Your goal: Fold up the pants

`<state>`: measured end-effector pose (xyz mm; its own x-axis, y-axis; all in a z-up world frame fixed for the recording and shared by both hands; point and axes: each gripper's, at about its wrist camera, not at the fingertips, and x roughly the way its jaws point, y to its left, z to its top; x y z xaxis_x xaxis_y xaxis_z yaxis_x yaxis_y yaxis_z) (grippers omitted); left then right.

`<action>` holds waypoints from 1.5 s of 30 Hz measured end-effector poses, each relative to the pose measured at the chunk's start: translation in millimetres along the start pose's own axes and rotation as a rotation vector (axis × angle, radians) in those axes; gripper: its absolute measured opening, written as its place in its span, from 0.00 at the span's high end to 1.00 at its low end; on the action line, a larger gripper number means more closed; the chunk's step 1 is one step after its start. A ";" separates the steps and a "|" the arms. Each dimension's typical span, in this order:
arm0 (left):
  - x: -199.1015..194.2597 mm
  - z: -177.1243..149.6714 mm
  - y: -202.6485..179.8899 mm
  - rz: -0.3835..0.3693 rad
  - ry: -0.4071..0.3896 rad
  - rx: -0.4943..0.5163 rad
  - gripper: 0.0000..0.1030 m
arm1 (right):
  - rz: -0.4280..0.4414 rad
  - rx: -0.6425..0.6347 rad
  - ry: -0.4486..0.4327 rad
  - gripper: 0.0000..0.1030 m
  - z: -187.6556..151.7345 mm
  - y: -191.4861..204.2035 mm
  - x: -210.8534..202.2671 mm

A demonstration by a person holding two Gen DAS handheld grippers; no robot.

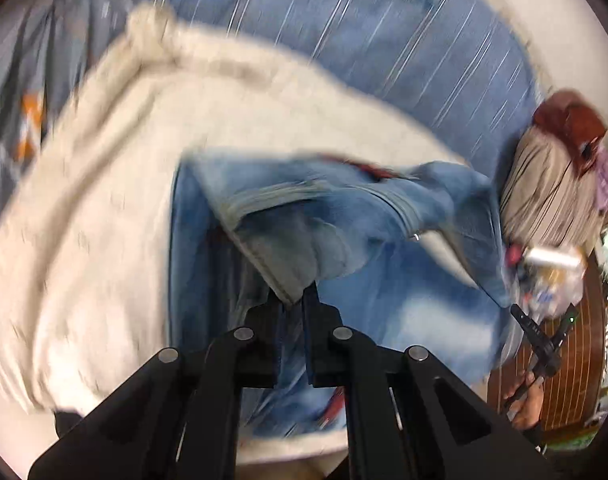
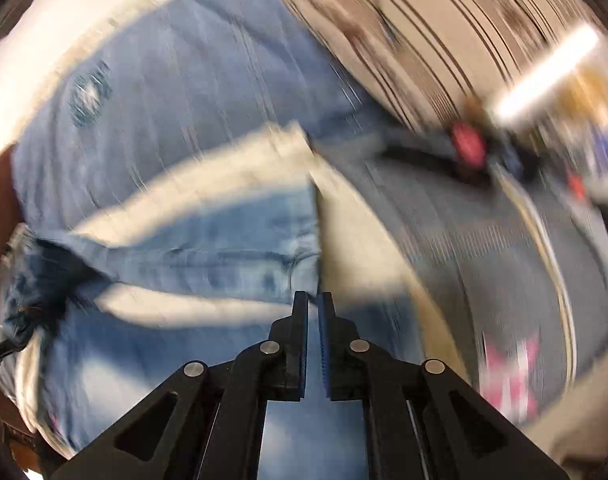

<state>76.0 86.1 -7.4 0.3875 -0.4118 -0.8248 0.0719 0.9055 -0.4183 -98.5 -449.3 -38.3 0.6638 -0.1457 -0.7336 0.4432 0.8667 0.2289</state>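
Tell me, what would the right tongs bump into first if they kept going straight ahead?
Probably the blue jeans. The right tongs point at the denim just past their tips, though blur makes the depth hard to judge.

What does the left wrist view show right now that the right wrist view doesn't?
Only the left wrist view: the left hand-held gripper pinching a corner of the jeans, an orange mark on grey fabric, and a hand at the right edge. Only the right wrist view: the right hand-held gripper, a thin gap between its pads, over the denim, and a pink print. Both, blurred: jeans on a cream blanket over blue bedding.
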 end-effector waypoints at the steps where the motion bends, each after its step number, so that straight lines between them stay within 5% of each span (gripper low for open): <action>1: 4.7 -6.1 7.3 0.002 0.031 -0.018 0.94 | 0.000 0.030 0.011 0.92 -10.2 -5.8 -2.6; 4: -5.7 -15.9 23.3 -0.041 0.036 -0.061 0.93 | 0.031 0.107 -0.023 0.89 -32.6 -15.5 -30.1; 6: -23.9 -21.1 29.9 -0.077 0.000 -0.092 0.91 | 0.082 0.137 -0.050 0.77 -40.4 -9.4 -48.1; 7: -31.7 -22.1 32.6 -0.095 -0.014 -0.109 0.87 | 0.111 0.143 -0.055 0.61 -41.0 -3.1 -52.6; 8: -37.0 -22.5 34.3 -0.119 -0.024 -0.126 0.75 | 0.149 0.146 -0.058 0.48 -42.3 8.0 -56.9; 9: -41.4 -21.8 34.9 -0.154 -0.034 -0.148 0.56 | 0.178 0.145 -0.059 0.43 -42.8 16.9 -56.2; 11: -42.7 -18.3 32.0 -0.203 -0.047 -0.175 0.34 | 0.299 0.137 -0.025 0.40 -40.9 50.0 -46.0; 18: -6.7 -8.4 25.5 -0.278 0.037 -0.255 0.33 | 0.716 0.187 0.182 0.28 -32.2 169.4 22.7; 22: 13.0 -8.3 29.1 -0.301 0.098 -0.308 0.33 | 0.799 0.324 0.258 0.22 -28.3 201.9 63.5; 28: 42.7 4.7 34.1 -0.320 0.158 -0.376 0.35 | 0.864 0.543 0.282 0.22 -32.2 213.9 105.9; 30: 50.3 10.2 33.5 -0.329 0.181 -0.392 0.57 | 0.890 0.568 0.269 0.28 -33.8 213.5 109.4; 32: 49.5 14.5 32.0 -0.309 0.185 -0.382 0.72 | 0.872 0.520 0.249 0.69 -30.6 214.5 105.6; 34: 40.8 15.7 31.4 -0.301 0.164 -0.363 0.76 | 0.872 0.462 0.224 0.88 -27.3 214.8 91.4; 39: -6.7 5.7 27.5 -0.285 0.052 -0.275 0.80 | 0.845 0.273 0.157 0.89 -32.2 210.1 34.8; 45: -29.1 -30.8 38.4 -0.239 0.036 -0.230 0.84 | 0.764 0.098 0.160 0.90 -85.0 179.4 -19.3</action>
<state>39.2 129.7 -11.2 0.3516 -0.6170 -0.7040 -0.0543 0.7374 -0.6733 -83.0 -250.5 -37.4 0.7143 0.5509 -0.4316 -0.0453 0.6518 0.7571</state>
